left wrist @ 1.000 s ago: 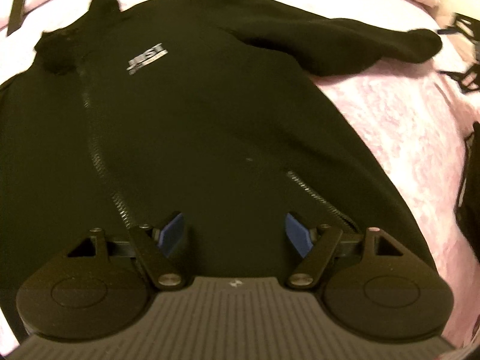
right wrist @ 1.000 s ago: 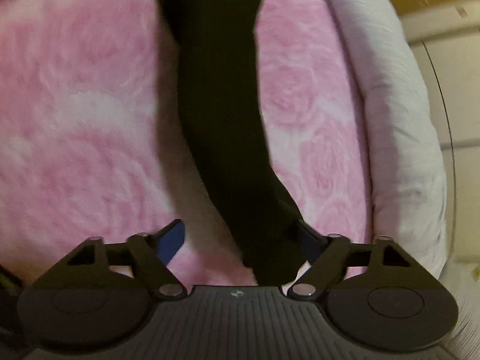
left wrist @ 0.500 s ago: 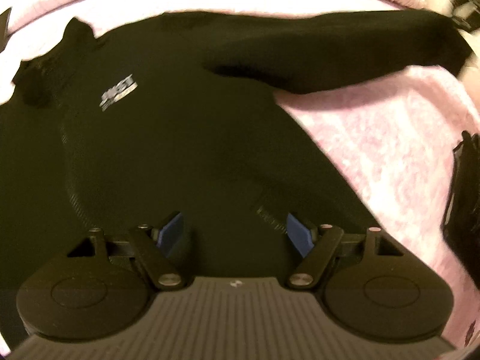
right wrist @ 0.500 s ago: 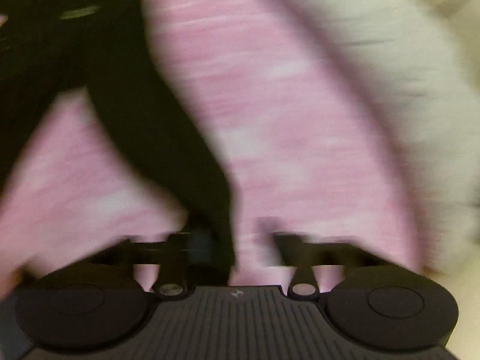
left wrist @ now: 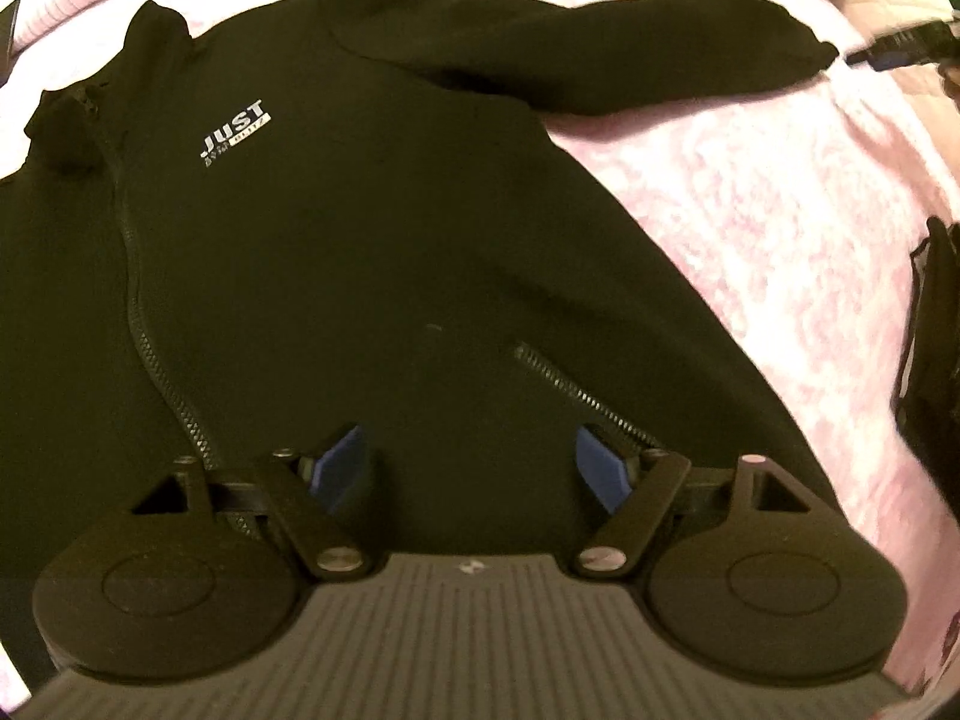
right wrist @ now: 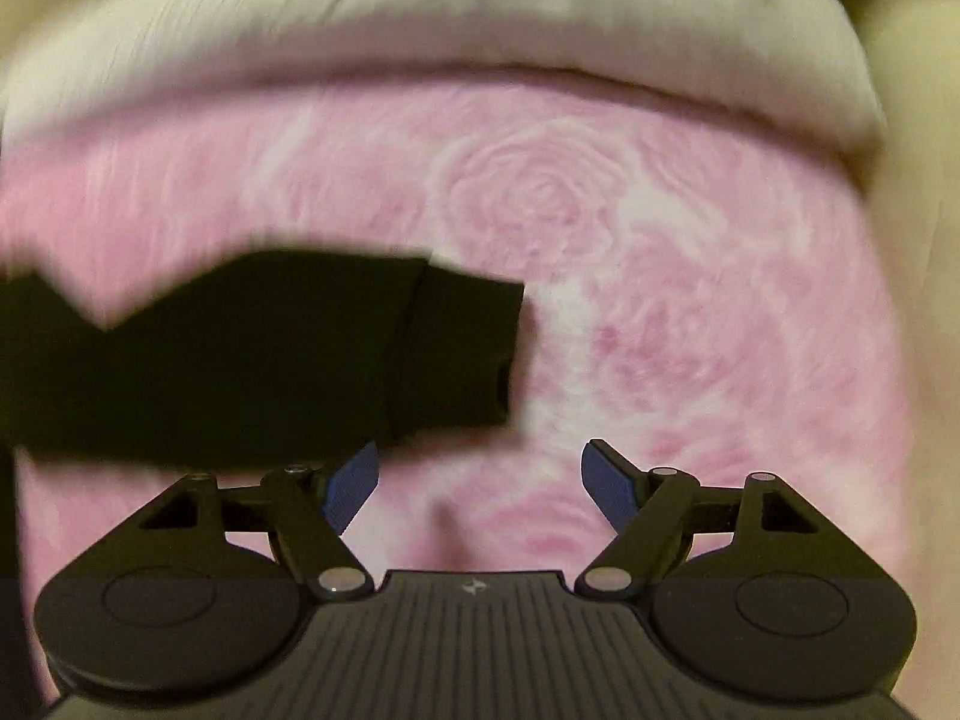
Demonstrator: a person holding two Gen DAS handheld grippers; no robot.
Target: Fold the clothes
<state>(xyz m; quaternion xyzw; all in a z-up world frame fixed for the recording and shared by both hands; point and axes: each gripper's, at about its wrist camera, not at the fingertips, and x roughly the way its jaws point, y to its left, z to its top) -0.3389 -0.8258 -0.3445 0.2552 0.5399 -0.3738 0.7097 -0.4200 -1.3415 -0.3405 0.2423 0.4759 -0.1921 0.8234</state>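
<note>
We hold the left gripper [left wrist: 474, 465] low over the black jacket [left wrist: 372, 252], its jaws spread wide with nothing between them; dark fabric fills the gap and runs well ahead of both blue pads [left wrist: 339, 461]. The jacket lies flat, front up, on the pink rose-patterned blanket [left wrist: 774, 252]. Its main zipper [left wrist: 144, 348] runs from the collar down to just outside the left jaw, and a short pocket zipper [left wrist: 576, 393] slants toward the right jaw, ending just beside it. Ahead and left of the jaws sits a white chest logo [left wrist: 235, 127] reading "JUST". One sleeve [left wrist: 630, 60] stretches out ahead and to the right of the jaws, its cuff end close to the right gripper [left wrist: 900, 48], which shows blurred at the far right edge.

From the right wrist view, our right gripper [right wrist: 480, 480] also has its jaws spread apart and holds nothing. The sleeve's cuff [right wrist: 456, 354] lies ahead and left of the jaws, just beyond the left pad, resting on the blanket [right wrist: 690, 300]. Farther ahead of the jaws runs a pale quilted edge [right wrist: 420, 18].
</note>
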